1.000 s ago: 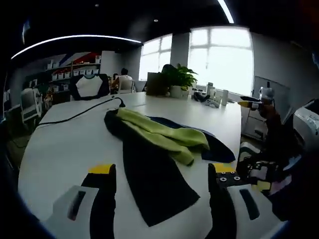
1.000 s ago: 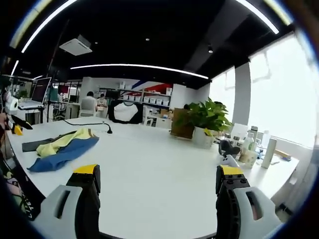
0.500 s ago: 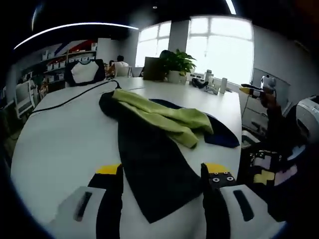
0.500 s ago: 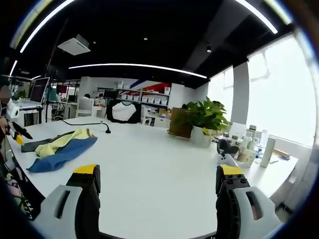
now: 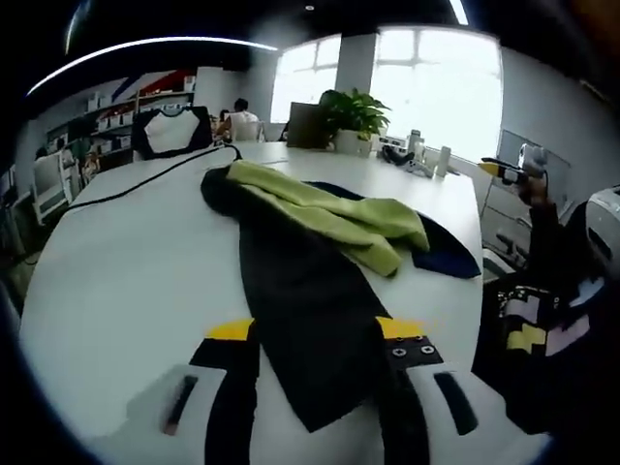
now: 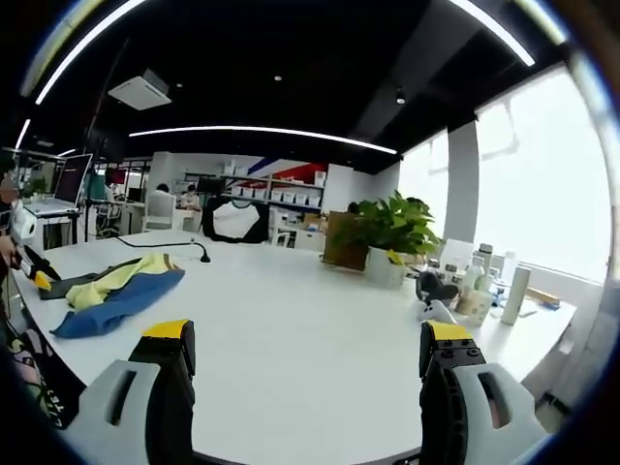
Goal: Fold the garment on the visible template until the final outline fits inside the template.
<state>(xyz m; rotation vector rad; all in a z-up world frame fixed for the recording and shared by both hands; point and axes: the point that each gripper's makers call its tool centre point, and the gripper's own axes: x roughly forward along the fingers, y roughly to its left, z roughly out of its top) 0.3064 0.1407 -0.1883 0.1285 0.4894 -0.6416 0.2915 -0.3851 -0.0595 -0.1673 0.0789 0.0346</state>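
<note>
The garment (image 5: 310, 252) lies crumpled on the white table (image 5: 126, 262). It has a long dark panel, a yellow-green fold (image 5: 339, 218) on top and a blue part (image 5: 450, 257) on the right. My left gripper (image 5: 315, 331) is low over the table and open, with the dark panel's near corner lying between its jaws. In the right gripper view the garment (image 6: 111, 286) is far off at the left. My right gripper (image 6: 308, 331) stands wide open above bare table (image 6: 310, 310), holding nothing.
A black cable (image 5: 145, 179) runs across the table behind the garment. A potted plant (image 5: 354, 111) and several bottles (image 5: 426, 160) stand at the far edge, also in the right gripper view as plant (image 6: 387, 232) and bottles (image 6: 484, 291). A chair (image 5: 172, 131) stands beyond the table.
My left gripper has moved in over the dark panel's corner and its jaws have drawn closer together. The right gripper view has hardly shifted.
</note>
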